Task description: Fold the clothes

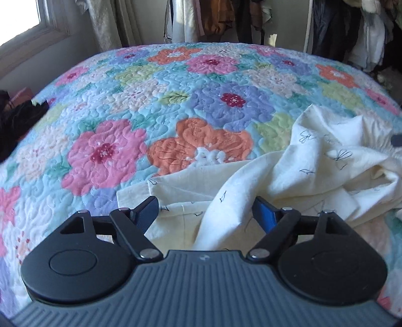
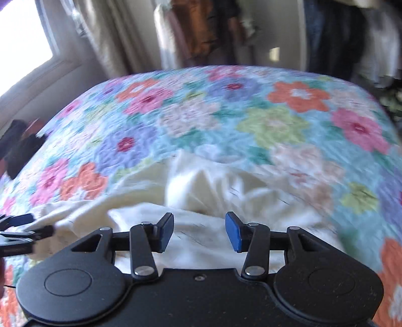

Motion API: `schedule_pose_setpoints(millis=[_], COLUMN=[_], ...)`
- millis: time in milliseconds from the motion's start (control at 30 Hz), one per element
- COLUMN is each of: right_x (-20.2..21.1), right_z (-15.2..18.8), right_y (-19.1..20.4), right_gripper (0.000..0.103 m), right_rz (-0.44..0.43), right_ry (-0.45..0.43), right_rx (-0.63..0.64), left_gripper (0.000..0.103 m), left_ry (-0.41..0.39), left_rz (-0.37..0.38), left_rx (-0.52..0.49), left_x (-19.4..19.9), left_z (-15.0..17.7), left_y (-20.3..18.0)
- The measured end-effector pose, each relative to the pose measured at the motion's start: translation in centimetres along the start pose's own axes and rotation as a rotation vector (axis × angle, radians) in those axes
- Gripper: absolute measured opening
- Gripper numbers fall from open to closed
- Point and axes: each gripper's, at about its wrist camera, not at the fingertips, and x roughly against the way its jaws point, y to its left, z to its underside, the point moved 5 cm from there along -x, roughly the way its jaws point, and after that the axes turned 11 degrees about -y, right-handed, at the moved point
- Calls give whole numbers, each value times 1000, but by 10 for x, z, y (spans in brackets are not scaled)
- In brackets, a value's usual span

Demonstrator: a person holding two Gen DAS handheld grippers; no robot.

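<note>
My left tongs [image 1: 204,210] are spread wide, and the crumpled cream cloth [image 1: 314,166] runs up between them. My right tongs [image 2: 199,230] are spread too, just above the same cloth [image 2: 201,191]. It lies on the flowery bed [image 1: 125,113]. Clothes [image 1: 221,20] hang behind.

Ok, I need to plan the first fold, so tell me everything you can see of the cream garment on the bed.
The cream woven garment with small dark line-drawn motifs lies crumpled on the floral quilted bedspread, near its front edge. One flat panel spreads at the left with a straight edge; the rest is bunched in folds to the right. It looks like thin, soft cotton. Both the left gripper and right gripper hover open above it, fingers apart, gripping nothing.
</note>
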Motion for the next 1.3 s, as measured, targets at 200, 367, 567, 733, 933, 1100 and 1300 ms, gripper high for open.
schedule_pose_setpoints(millis=[200, 367, 567, 733, 933, 1100, 1300], right_x=[-38, -68, -84, -49, -4, 28, 43], right_z=[-6, -7, -3, -32, -64, -72, -83], right_y=[9, 22, 3, -17, -61, -99, -121], right_gripper=[59, 61, 11, 1, 1, 1, 1], right_rz=[40, 121, 106, 179, 322, 381, 394], right_ry=[129, 111, 64, -126, -328, -454, -557], right_rx=[-26, 86, 67, 68, 18, -108, -208], left_gripper=[68, 6, 3, 3, 3, 3, 3], left_ry=[-40, -63, -133, -139, -223, -300, -338], left_rz=[10, 32, -14, -48, -76, -101, -81], left_rx=[-162, -230, -200, -135, -137, -99, -112], left_x=[-3, -3, -6, -29, -37, -33, -51], left_z=[5, 3, -18, -39, -89, -127, -152], left_y=[-24, -36, -26, -20, -10, 1, -12])
